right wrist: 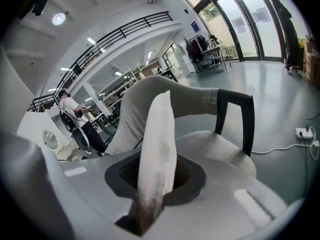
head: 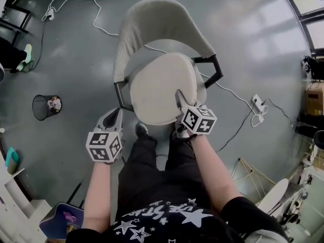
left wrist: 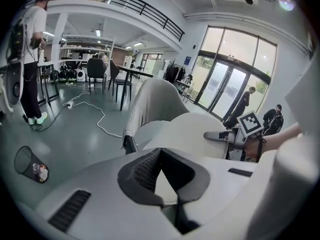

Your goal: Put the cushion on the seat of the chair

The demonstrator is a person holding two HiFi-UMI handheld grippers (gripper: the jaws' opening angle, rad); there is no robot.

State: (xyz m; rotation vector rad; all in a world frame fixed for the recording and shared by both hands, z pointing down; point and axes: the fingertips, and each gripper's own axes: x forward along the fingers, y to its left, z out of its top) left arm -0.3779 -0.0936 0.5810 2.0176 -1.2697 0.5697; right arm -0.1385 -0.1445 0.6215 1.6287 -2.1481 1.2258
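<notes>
The round beige cushion point(head: 157, 87) hangs tilted just above the seat point(head: 201, 85) of the beige chair point(head: 152, 22) with black arm frames. My right gripper point(head: 178, 96) is shut on the cushion's near right edge. In the right gripper view the cushion point(right wrist: 157, 144) stands edge-on between the jaws point(right wrist: 156, 170), with the seat point(right wrist: 220, 149) beyond it. My left gripper point(head: 117, 114) is at the chair's front left corner, beside the cushion and apart from it. Its tips point(left wrist: 159, 151) meet with nothing held. From there the cushion point(left wrist: 195, 134) and right gripper point(left wrist: 210, 135) show ahead.
A black mesh bin point(head: 46, 107) stands on the grey floor to the left. A white cable point(head: 96, 19) runs past the chair to a power strip point(head: 258, 105) on the right. The person's legs are right before the chair. A person point(left wrist: 32, 59) stands far left; others point(left wrist: 245, 101) by glass doors.
</notes>
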